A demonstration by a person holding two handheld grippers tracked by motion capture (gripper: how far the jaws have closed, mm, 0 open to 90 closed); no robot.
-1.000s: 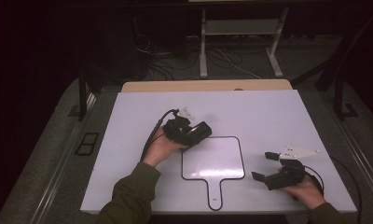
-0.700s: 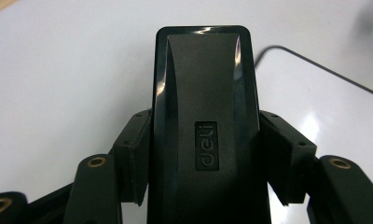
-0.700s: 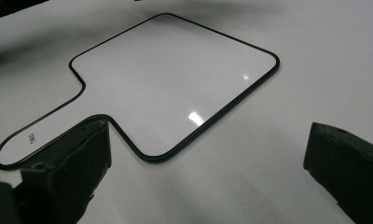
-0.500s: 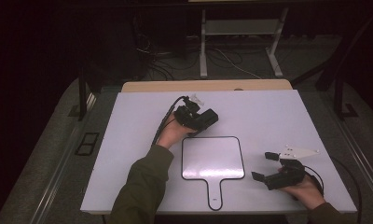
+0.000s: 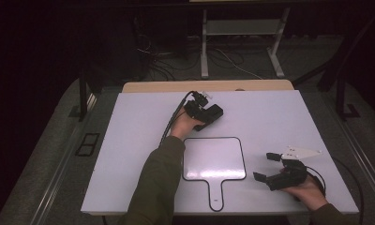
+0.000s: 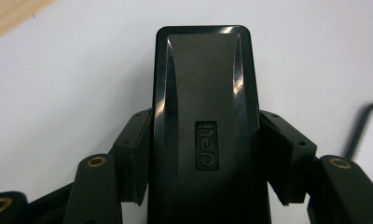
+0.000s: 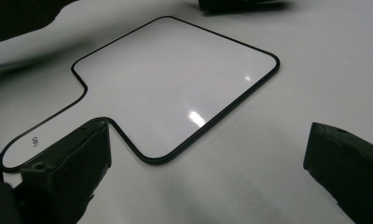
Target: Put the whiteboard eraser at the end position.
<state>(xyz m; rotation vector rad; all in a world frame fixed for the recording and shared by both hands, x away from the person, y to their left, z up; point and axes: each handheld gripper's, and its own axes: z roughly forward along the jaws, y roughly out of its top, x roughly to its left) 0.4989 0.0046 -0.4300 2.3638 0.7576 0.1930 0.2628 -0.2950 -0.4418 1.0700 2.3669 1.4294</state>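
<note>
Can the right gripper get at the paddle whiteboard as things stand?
Probably yes. The right gripper is open and empty, beside the whiteboard, which lies flat with bare table between them. The left gripper, shut on the black eraser, sits beyond the board's far edge.

Place: a lab or recording studio
Worktop [image 5: 129, 140]: bare white board, set apart
Floor [image 5: 45, 154]: grey carpet
Beyond far edge: loose cables [image 5: 176, 58], metal stand legs [image 5: 204, 47], dark surroundings

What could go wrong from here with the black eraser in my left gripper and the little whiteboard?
The left gripper clamps the black eraser only at its near end, so it might twist or slip when pressed. The handled whiteboard lies loose on the table, with the open right gripper beside it, so wiping could push it.
</note>
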